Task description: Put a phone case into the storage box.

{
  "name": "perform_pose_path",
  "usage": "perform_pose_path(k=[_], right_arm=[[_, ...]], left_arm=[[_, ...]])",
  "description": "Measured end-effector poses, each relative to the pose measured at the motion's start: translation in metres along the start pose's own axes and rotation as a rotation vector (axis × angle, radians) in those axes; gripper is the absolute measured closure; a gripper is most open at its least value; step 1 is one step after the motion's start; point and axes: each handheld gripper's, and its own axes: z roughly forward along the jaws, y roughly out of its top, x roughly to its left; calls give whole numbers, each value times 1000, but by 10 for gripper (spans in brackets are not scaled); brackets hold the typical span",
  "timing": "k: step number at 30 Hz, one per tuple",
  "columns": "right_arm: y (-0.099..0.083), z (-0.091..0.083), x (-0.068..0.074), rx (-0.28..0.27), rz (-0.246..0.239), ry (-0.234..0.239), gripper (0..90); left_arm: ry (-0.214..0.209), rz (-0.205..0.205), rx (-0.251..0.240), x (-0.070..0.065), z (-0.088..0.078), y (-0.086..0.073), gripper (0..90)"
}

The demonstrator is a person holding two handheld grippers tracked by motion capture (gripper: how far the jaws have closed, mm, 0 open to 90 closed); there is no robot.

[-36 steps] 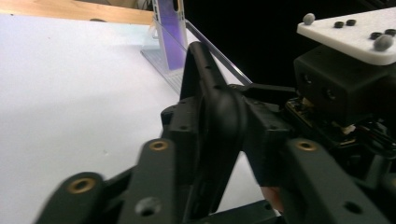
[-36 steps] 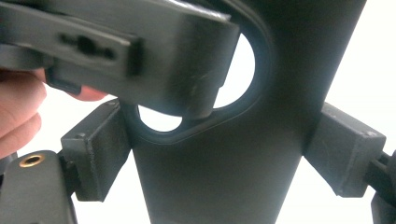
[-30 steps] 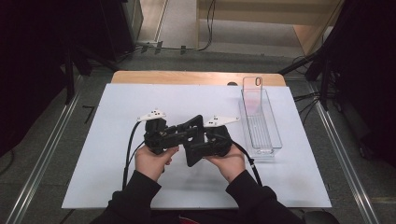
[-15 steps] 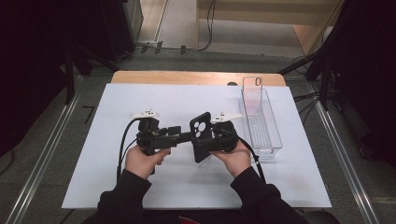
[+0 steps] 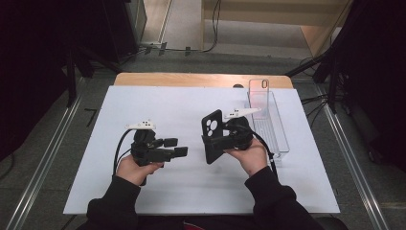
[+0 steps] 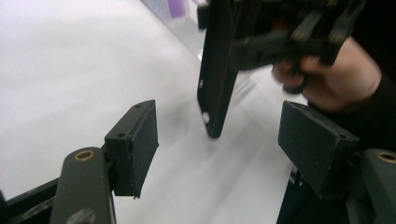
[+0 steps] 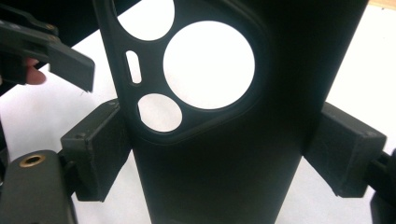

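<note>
The left gripper (image 5: 178, 147) has just let go of the black phone case (image 5: 213, 136). A second ago both grippers were close together in the middle of the surface (image 5: 158, 103), both at the case. Now the 2 hands have pulled apart. The jaws of the left gripper (image 6: 219, 140) have just been opening; they are spread wide with nothing between them, and the black phone case (image 6: 215, 70) hangs a little way in front of them.

The right gripper (image 5: 224, 140) now has the case all by itself. In the right gripper view the right gripper (image 7: 210, 154) pinches the black phone case (image 7: 224, 177) from both sides, 1 pad on each long edge. The case stands upright, lifted above the surface, with its round camera holes at the top.

I think this means the hand-over is done. The case went from 2 grippers to 1, so the right hand can now carry it where it should go. That looks like the clear box (image 5: 275, 136) just to the right of that hand.

The clear box is long and thin and lies on the surface near the right edge. A clear phone case (image 5: 259, 93) stands at its far end, leaning up. It looks a bit pink. The rest of the box looks bare, so there is room for the black case
</note>
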Motion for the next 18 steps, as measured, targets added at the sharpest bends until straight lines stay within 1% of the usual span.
perform_pose_path(k=[2, 3, 6, 7, 11, 14, 16, 18], right_arm=[[2, -3, -1, 0, -7, 5, 125], [3, -5, -2, 5, -8, 14, 125], [5, -11, -4, 9, -17, 30, 125], [6, -13, -5, 10, -22, 34, 125], [11, -22, -7, 17, -35, 52, 125], [14, -29, -7, 14, -51, 56, 125], [15, -34, -8, 15, -55, 56, 125], [17, -38, -8, 16, -57, 55, 125]], left_arm=[[27, 17, 20, 0, 0, -3, 284], [34, 29, 32, 0, 0, -4, 284], [35, 49, 55, 0, 1, -9, 284], [34, 52, 59, 1, 1, -11, 284], [24, 61, 101, 3, 2, -18, 284], [36, 76, 116, 4, 2, -22, 283], [40, 94, 124, 6, 1, -25, 283], [49, 104, 134, 7, -1, -28, 283]])
